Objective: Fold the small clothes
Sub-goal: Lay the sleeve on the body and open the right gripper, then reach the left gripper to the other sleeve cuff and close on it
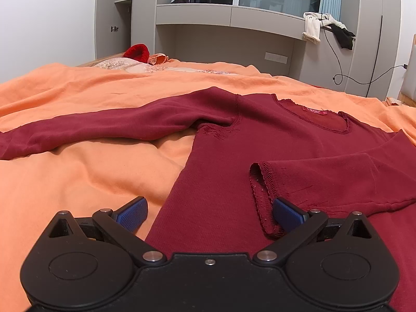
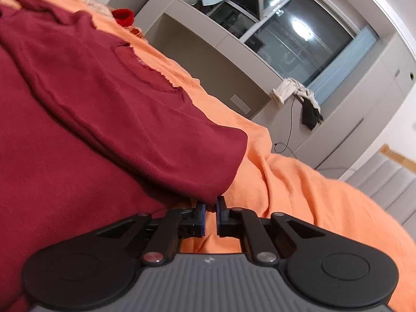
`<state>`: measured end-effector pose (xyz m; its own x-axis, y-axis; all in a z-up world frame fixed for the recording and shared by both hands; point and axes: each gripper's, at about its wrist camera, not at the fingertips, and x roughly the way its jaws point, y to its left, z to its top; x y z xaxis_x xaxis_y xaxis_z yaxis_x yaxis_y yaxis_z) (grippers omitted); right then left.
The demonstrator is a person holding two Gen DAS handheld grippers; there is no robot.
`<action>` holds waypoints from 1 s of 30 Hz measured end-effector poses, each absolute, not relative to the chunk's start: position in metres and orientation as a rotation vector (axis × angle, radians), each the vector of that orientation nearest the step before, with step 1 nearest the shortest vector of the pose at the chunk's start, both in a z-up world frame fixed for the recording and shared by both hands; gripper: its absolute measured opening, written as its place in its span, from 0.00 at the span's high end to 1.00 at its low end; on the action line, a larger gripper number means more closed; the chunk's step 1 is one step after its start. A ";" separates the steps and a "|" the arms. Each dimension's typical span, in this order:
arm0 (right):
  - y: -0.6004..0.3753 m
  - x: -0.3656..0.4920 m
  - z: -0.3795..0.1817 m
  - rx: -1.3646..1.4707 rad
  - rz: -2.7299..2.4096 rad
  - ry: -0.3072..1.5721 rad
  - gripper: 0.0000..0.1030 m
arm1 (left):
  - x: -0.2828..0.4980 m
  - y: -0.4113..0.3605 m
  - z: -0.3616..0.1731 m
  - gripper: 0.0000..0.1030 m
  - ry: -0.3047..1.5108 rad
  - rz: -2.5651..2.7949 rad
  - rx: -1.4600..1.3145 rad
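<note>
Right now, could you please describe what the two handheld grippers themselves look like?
The left gripper is matte black plastic: two round hubs, angled linkage arms with silver pivot pins, and textured blue finger pads. The right gripper has the same black arms, silver pins and blue pads, but a grey ribbed centre plate bearing a small logo. No cables, hands or sleeves are visible.

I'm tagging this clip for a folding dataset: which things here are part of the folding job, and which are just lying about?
Part of the job:
- dark red long-sleeved top, one sleeve already folded across it
- left tool, open over the top
- right tool, shut at the top's folded edge
- orange bedspread, the work surface

Just lying about:
- red knit hat
- cream and black clothes on the ledge
- black cable
</note>
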<state>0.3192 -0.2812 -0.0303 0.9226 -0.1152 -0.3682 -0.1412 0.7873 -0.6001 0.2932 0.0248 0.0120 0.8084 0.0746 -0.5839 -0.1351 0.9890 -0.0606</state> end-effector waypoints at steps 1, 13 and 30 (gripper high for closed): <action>-0.284 0.319 -0.028 -0.633 0.016 0.410 0.93 | 0.293 0.025 0.012 0.00 0.618 0.111 -0.100; -0.341 0.330 -0.002 0.007 0.017 0.546 0.94 | 0.290 0.013 0.012 0.00 0.609 0.061 -0.053; -0.342 0.322 -0.001 0.000 -0.011 0.585 0.57 | 0.279 0.022 0.025 0.01 0.546 0.063 -0.121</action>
